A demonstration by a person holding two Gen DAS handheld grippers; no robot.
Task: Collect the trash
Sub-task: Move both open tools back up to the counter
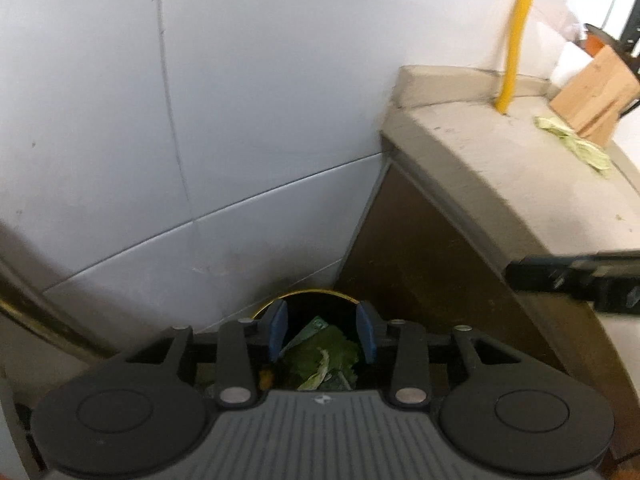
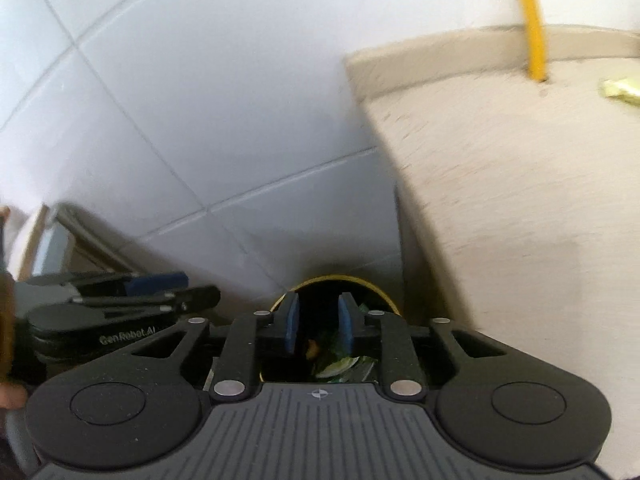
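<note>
Scraps (image 1: 576, 144) lie far right on the counter (image 1: 500, 184), nearer the right gripper (image 2: 319, 326) (both grippers narrowly parted, empty, over the bin (image 1: 316, 300)).

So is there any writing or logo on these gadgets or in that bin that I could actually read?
"GenRobot.AI", white, last letters partly hidden, on the side of the left gripper.
Small round emblem on the right gripper, no words.
Print on a green packet in the bin: too blurred to read.
</note>
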